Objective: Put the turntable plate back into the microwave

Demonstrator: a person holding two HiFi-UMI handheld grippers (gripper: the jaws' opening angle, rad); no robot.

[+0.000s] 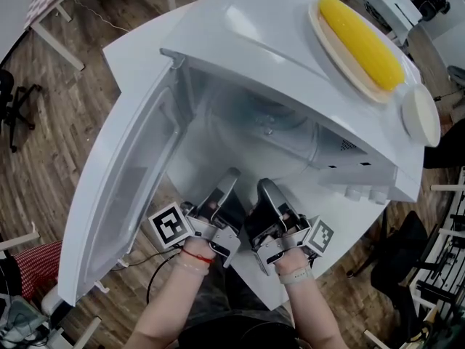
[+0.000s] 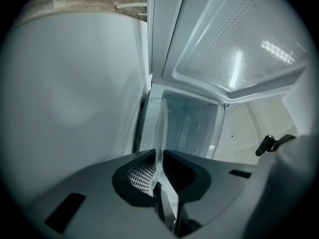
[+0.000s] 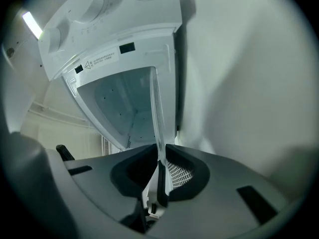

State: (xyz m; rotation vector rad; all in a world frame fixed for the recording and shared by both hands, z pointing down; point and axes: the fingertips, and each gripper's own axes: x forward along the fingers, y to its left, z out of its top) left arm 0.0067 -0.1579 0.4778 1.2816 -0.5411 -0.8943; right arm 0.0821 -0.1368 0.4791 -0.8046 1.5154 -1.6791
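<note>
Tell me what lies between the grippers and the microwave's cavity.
The glass turntable plate, gripped at its rim by the left gripper and right gripper; both gripper views show it edge-on, pointing toward the microwave.

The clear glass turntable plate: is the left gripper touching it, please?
Touching: the left gripper view shows the left gripper shut on the clear glass turntable plate's rim.

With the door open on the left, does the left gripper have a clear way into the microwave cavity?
Probably yes. The left gripper, shut on the turntable plate at its rim, faces the cavity head-on. The door stands wide open off to the side, and nothing visible lies between.
</note>
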